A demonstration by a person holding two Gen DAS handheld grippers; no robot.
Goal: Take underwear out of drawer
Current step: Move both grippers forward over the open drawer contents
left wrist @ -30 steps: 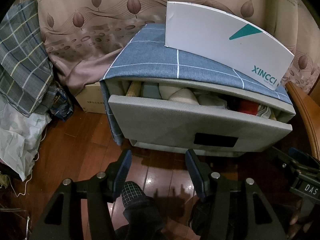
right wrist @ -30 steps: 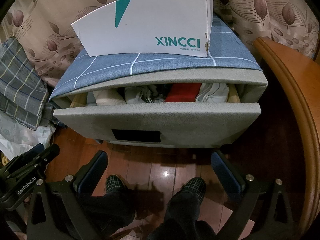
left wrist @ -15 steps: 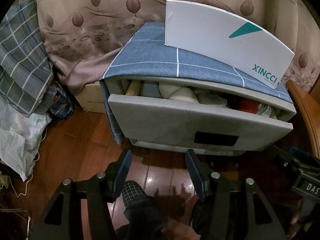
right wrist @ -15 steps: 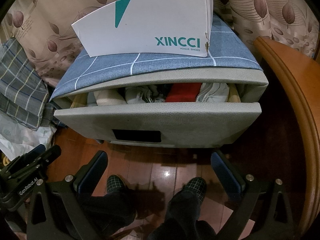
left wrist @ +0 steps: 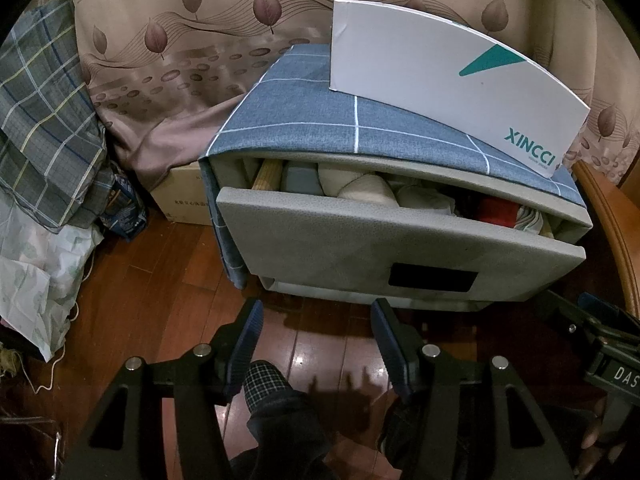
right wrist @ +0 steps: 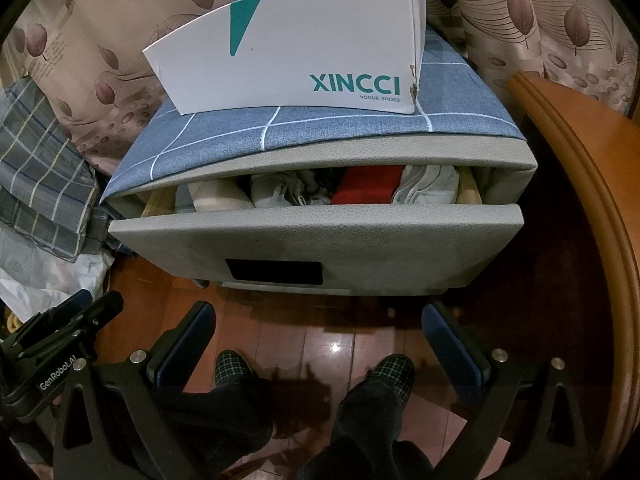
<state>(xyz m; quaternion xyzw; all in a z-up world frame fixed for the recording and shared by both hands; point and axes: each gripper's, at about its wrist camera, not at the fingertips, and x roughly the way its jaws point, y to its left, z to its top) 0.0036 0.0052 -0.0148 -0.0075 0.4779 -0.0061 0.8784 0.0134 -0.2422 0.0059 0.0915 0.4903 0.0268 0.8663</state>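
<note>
Underwear, a row of folded cloth pieces in cream, pale grey, white and red point(right wrist: 370, 188), is seen packed in the partly pulled-out grey fabric drawer point(right wrist: 320, 240), ahead of and above both claws. The left gripper point(left wrist: 316, 340) is held low over the dark red wooden floor point(left wrist: 160, 300), its blue-padded fingers point(left wrist: 246, 332) set well apart with nothing between them; the drawer front lies just beyond its tips. The right gripper point(right wrist: 320, 340) is likewise spread wide and empty, its fingers point(right wrist: 188, 340) framing the person's two checked slippers point(right wrist: 232, 368) on the floor below. A white cardboard shoe box printed XINCCI point(right wrist: 296, 56) is stood on the blue checked cloth top point(right wrist: 224, 148) of the cabinet, farther out than the drawer. Leaf-patterned beige curtain point(left wrist: 180, 72) hangs behind, and a grey plaid cloth heap point(left wrist: 44, 120) is piled far to the left of the left claw
</note>
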